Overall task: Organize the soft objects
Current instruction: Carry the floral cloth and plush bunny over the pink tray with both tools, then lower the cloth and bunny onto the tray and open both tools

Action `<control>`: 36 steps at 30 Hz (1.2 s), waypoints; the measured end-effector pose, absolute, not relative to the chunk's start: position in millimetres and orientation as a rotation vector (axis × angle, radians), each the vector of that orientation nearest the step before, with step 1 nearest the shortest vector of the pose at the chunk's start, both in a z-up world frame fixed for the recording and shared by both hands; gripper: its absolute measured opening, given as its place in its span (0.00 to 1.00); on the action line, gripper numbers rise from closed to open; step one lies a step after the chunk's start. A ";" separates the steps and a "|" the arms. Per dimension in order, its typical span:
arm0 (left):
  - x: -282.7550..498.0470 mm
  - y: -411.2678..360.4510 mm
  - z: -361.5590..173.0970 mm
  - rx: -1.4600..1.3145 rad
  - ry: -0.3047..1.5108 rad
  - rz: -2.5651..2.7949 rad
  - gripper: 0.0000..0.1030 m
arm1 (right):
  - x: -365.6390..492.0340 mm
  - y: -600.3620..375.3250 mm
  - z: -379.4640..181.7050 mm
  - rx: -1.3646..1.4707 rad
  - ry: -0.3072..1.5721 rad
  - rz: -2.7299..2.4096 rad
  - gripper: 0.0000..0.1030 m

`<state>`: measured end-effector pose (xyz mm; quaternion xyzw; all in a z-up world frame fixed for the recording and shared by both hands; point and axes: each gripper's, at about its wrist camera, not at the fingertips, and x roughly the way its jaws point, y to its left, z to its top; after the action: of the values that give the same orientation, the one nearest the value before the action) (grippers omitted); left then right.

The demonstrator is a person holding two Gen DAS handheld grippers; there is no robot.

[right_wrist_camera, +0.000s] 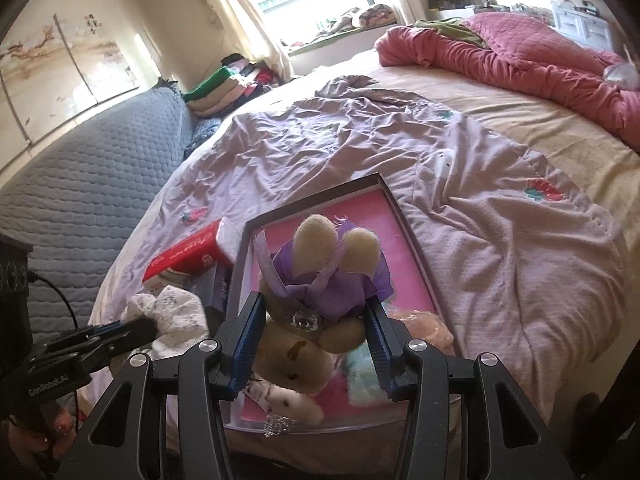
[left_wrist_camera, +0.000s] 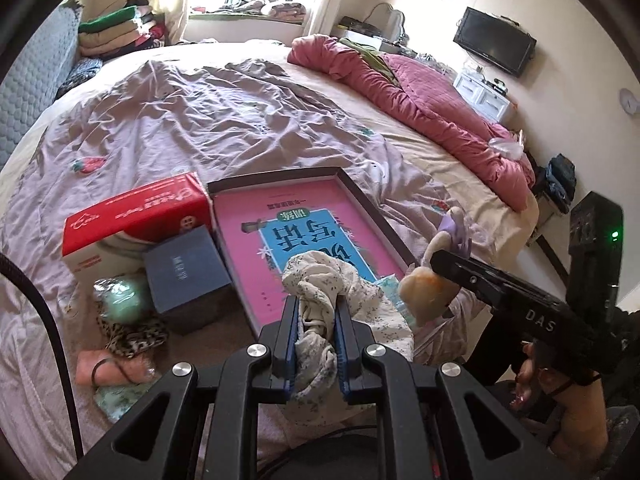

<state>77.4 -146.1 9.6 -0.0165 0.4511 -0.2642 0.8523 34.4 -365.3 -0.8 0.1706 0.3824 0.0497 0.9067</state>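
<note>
Over the tray [left_wrist_camera: 362, 196], left gripper [left_wrist_camera: 316, 312] jaws clench a floral cloth [left_wrist_camera: 320, 280], right gripper [right_wrist_camera: 310, 332] jaws a plush bunny [right_wrist_camera: 320, 280]; neither is placed, and a leopard scrunchie [left_wrist_camera: 132, 336] waits.

A wide bed [left_wrist_camera: 420, 136] under a crumpled lilac sheet [left_wrist_camera: 192, 120] carries a pink-lined tray [left_wrist_camera: 352, 196] near the front, a red box [left_wrist_camera: 136, 212] and navy box [left_wrist_camera: 188, 276] to its left, and a heaped pink quilt [left_wrist_camera: 432, 96] far right.
</note>
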 end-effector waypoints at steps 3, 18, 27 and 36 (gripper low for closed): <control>79.0 -154.2 3.0 -0.021 0.957 -0.553 0.16 | 34.4 -366.4 -1.2 0.348 0.796 0.106 0.50; 89.3 -166.0 -25.6 0.027 0.993 -0.494 0.16 | 36.0 -355.3 -12.0 0.207 0.857 0.141 0.50; 95.4 -171.1 -41.5 0.045 1.029 -0.500 0.16 | 43.6 -337.0 -28.7 0.106 0.923 0.160 0.50; 97.5 -177.8 -49.6 0.067 1.040 -0.497 0.16 | 53.5 -334.8 -45.0 0.086 0.954 0.151 0.50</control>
<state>97.5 -177.8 -49.6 0.0317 0.4915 -0.2347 0.8380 53.5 -334.8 -45.0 0.0411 0.4586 0.0725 0.8847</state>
